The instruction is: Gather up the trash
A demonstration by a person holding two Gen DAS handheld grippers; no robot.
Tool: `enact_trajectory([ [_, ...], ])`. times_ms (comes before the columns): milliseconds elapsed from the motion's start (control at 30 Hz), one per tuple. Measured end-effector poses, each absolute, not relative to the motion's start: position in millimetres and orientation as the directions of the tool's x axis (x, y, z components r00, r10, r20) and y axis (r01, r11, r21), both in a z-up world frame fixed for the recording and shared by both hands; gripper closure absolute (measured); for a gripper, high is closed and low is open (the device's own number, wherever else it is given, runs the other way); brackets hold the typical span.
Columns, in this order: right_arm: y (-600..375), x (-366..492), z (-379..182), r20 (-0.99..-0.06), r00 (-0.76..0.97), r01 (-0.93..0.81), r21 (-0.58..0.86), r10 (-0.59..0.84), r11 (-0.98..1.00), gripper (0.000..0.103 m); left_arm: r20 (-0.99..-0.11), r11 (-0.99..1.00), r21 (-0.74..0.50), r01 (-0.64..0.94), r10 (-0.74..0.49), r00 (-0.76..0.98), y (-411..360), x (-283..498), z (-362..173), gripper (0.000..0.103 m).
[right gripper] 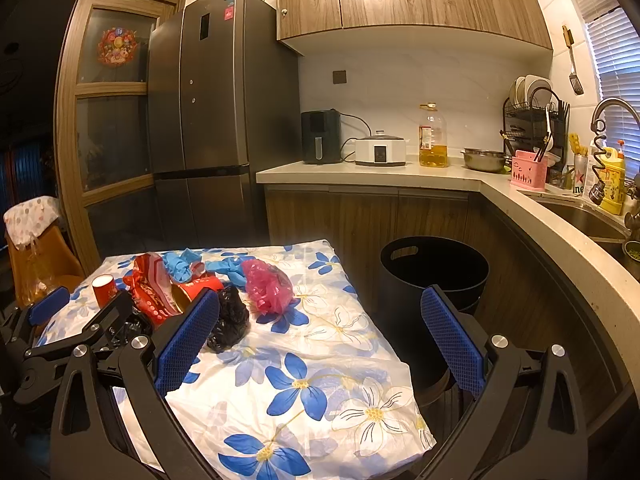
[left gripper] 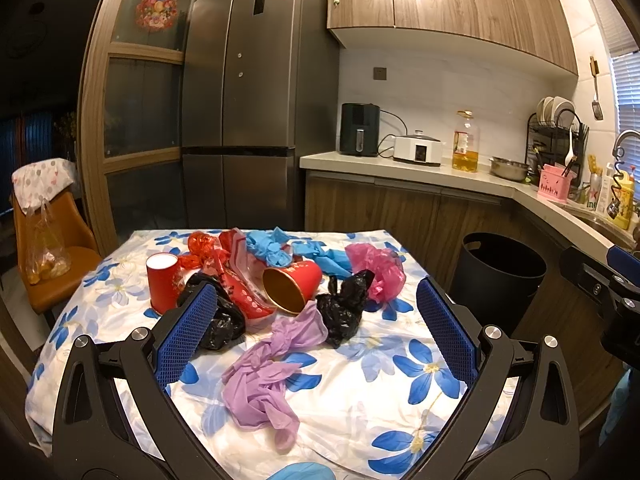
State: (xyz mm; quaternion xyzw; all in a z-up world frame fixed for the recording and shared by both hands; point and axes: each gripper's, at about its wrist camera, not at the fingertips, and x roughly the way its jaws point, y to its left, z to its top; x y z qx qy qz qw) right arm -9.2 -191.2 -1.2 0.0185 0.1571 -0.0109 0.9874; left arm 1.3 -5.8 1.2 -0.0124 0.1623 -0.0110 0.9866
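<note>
Both tongs, left (left gripper: 316, 332) and right (right gripper: 320, 334), are held apart, empty; the crumpled lilac plastic glove (left gripper: 268, 368) lies at the left's 12 o'clock, lengthwise between its fingers.

**Crinkled film, thin rubber, printed cloth**

The worktop (left gripper: 360, 420) wears smooth printed cloth, faintly sheened. On it lie glossy crumpled black plastic bags (left gripper: 344, 312), a translucent pink plastic bag (left gripper: 380, 268), thin matt purple gloves (left gripper: 268, 376) and blue gloves (left gripper: 272, 250). The red paper cup (left gripper: 160, 282) looks smooth. The black bin (left gripper: 500, 280) is matt plastic. The left hand-held gripper (left gripper: 316, 344) carries rough, dimpled blue pads (left gripper: 188, 340) on matt black plastic.
</note>
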Motion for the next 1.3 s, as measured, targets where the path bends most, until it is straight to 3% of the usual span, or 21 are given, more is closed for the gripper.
enact_trajectory([
  [1300, -195.8, -11.2, 0.7, -0.305, 0.952, 0.036, 0.043, -0.021, 0.998, 0.005, -0.324, 0.999, -0.038, 0.033, -0.043, 0.945, -8.7, 3.3, -3.1, 0.005],
])
